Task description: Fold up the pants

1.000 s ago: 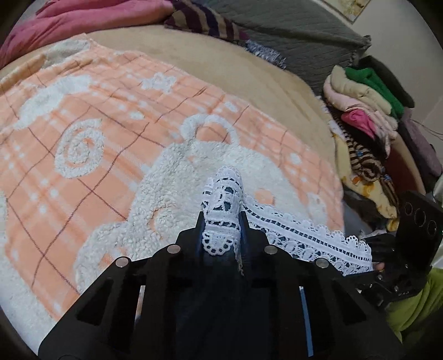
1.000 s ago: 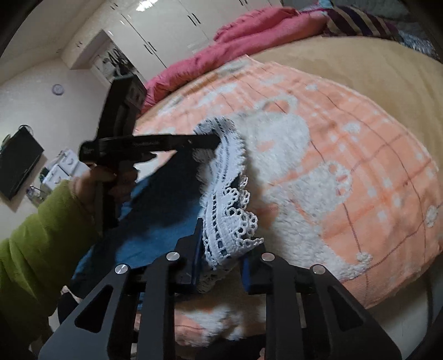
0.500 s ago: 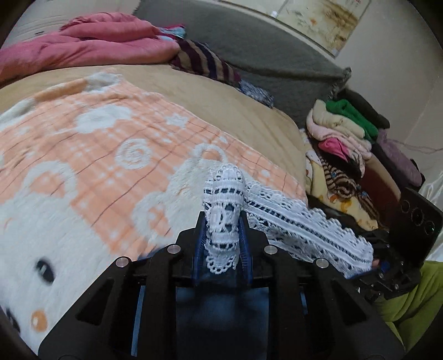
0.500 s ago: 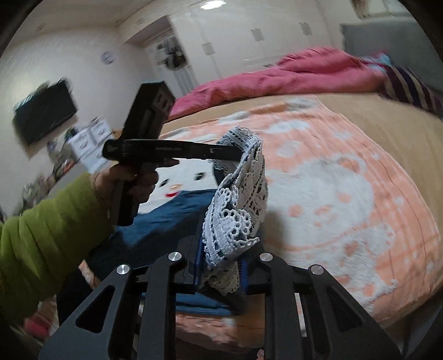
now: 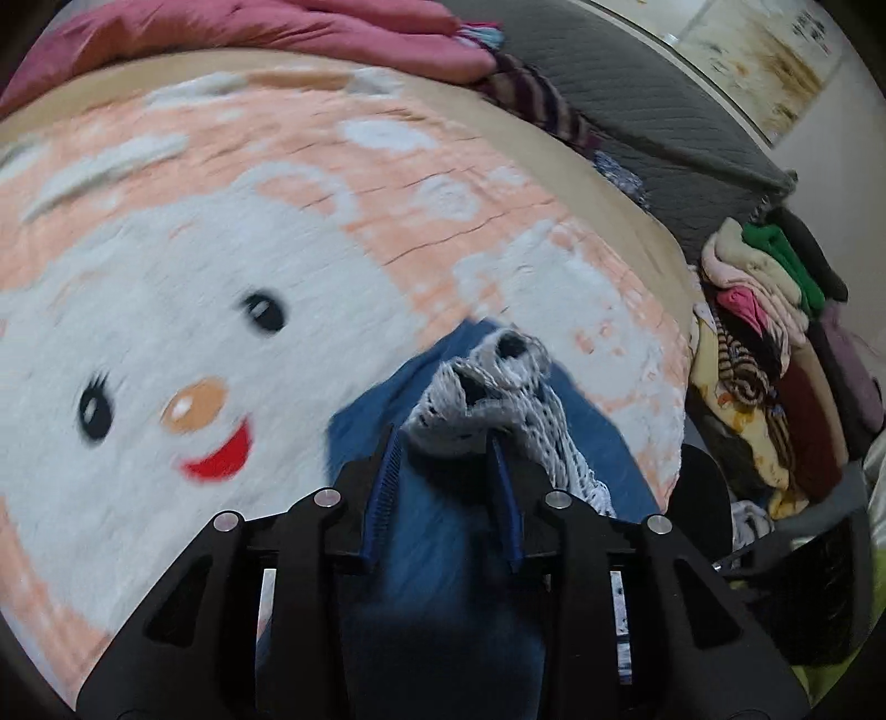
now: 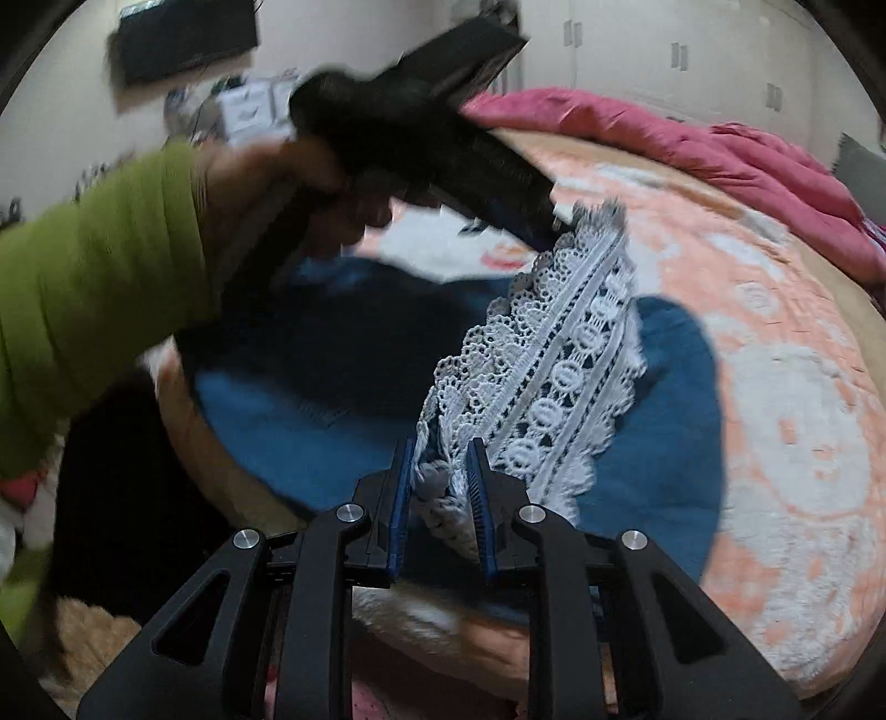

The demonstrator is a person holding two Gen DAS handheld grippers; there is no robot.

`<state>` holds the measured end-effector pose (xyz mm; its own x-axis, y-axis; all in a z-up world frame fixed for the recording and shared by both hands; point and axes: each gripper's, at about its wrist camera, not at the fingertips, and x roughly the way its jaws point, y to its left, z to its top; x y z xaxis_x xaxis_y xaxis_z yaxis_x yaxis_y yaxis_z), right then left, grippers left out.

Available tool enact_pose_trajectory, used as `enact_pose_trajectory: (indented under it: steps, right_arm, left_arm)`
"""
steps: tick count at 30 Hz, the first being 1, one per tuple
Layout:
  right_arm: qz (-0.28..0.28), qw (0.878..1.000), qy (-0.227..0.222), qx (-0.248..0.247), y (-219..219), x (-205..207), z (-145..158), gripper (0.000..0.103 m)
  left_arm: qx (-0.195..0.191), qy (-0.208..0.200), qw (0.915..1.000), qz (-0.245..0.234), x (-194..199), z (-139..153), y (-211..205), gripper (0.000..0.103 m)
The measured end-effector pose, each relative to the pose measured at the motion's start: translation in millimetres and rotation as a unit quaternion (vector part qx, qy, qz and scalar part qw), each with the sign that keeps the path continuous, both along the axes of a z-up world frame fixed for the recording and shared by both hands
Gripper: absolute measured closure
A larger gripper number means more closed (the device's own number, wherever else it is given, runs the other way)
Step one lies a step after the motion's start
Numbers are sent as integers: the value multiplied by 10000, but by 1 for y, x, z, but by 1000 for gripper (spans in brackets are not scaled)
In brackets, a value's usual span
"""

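Note:
The pants are blue denim (image 6: 343,399) with a white lace hem (image 6: 559,354), lying on an orange and white cartoon blanket (image 6: 786,399). My left gripper (image 5: 449,448) is shut on one end of the lace hem (image 5: 487,382), above the blue cloth (image 5: 387,415). It also shows in the right wrist view (image 6: 554,224), held by a hand in a green sleeve. My right gripper (image 6: 440,471) is shut on the other end of the lace hem. The hem hangs stretched between both grippers over the rest of the pants.
A pink duvet (image 5: 266,27) and a grey headboard (image 5: 653,105) lie at the far side of the bed. A pile of folded clothes (image 5: 769,343) stands at the right beside the bed. A wall television (image 6: 188,39) and white wardrobes (image 6: 664,55) are behind.
Both grippers have carried the lace hem back over the blue pants toward the cartoon face end of the blanket. The views have swung and blurred; both stay shut on the hem.

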<state>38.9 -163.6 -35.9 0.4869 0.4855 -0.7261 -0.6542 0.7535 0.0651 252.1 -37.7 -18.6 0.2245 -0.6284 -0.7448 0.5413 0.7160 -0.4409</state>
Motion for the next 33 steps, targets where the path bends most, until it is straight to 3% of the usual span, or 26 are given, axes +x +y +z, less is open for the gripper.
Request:
enact_pose_trajectory:
  steps: [6, 10, 13, 16, 17, 20, 27, 31, 33]
  right_arm:
    - [204, 9997, 29, -134, 9, -4, -9, 88]
    - [156, 9999, 29, 38, -4, 0, -2, 88]
    - [118, 9998, -82, 172, -16, -5, 7, 85]
    - [25, 9994, -221, 260, -26, -9, 15, 70]
    - [-4, 9994, -267, 199, -29, -9, 14, 60]
    - [-35, 9995, -298, 28, -24, -13, 9, 58]
    - [356, 9965, -635, -413, 9, -28, 0, 57]
    - [299, 9920, -877, -852, 30, -22, -10, 57]
    - [207, 9896, -957, -1051, 31, -16, -16, 64]
  left_arm:
    - [-859, 496, 9945, 331, -6, -7, 32, 56]
    - [-1159, 585, 9910, 330, -7, -5, 24, 48]
    - [-1453, 630, 9869, 313, -6, 1, 20, 37]
    - [-1074, 585, 9917, 387, -5, -2, 12, 34]
    - [-940, 668, 9924, 437, -3, -6, 8, 34]
    - [-807, 703, 9928, 529, -2, -10, 2, 34]
    - [-376, 820, 9935, 693, 4, -24, -8, 80]
    - [-371, 816, 9933, 724, 3, -26, -5, 81]
    - [-382, 835, 9929, 752, 3, -26, -3, 81]
